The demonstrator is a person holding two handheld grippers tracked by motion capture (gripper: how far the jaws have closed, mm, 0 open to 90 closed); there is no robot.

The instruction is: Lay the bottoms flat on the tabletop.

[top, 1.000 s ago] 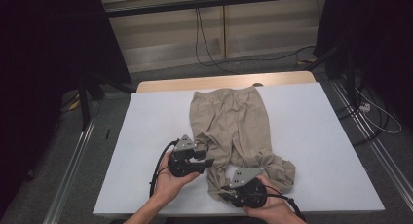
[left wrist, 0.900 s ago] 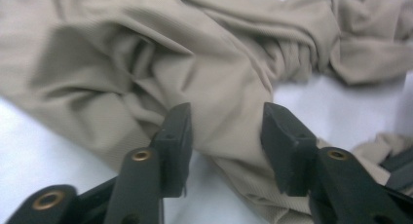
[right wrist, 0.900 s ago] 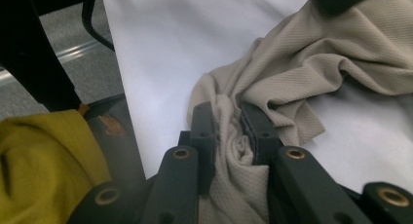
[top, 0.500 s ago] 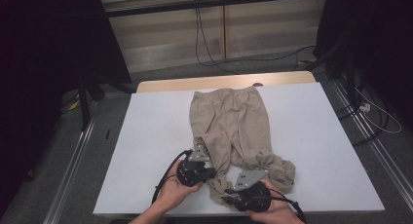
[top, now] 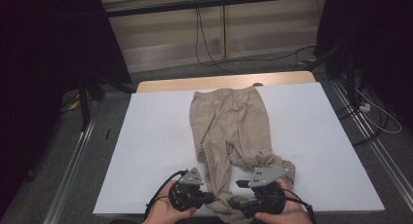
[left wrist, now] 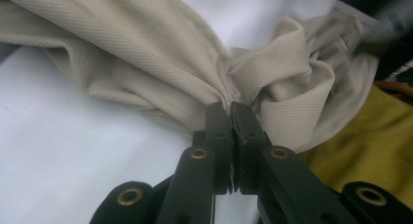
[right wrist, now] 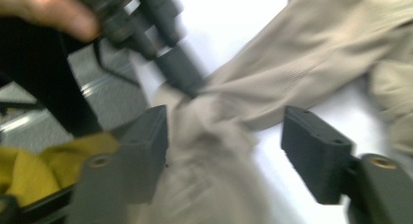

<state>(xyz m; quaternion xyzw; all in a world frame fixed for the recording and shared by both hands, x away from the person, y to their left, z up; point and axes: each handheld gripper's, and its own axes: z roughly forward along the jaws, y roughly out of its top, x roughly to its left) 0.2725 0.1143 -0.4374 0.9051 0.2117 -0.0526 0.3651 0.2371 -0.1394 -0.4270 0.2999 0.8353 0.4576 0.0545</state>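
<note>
- The beige trousers (top: 229, 131) lie on the white table (top: 146, 151), waistband at the far edge, long axis running toward the person.
- The left claw (left wrist: 230, 112) is clamped on a bunched leg cuff at the near edge.
- The right claw (right wrist: 224, 136), just beside it, has just been opening; its jaws stand apart, with cuff fabric between them unpinched.
- No containers.

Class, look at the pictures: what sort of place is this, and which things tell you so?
Probably a lab or workshop: a white table bearing only trousers, loose cables on the floor, metal rails alongside.
</note>
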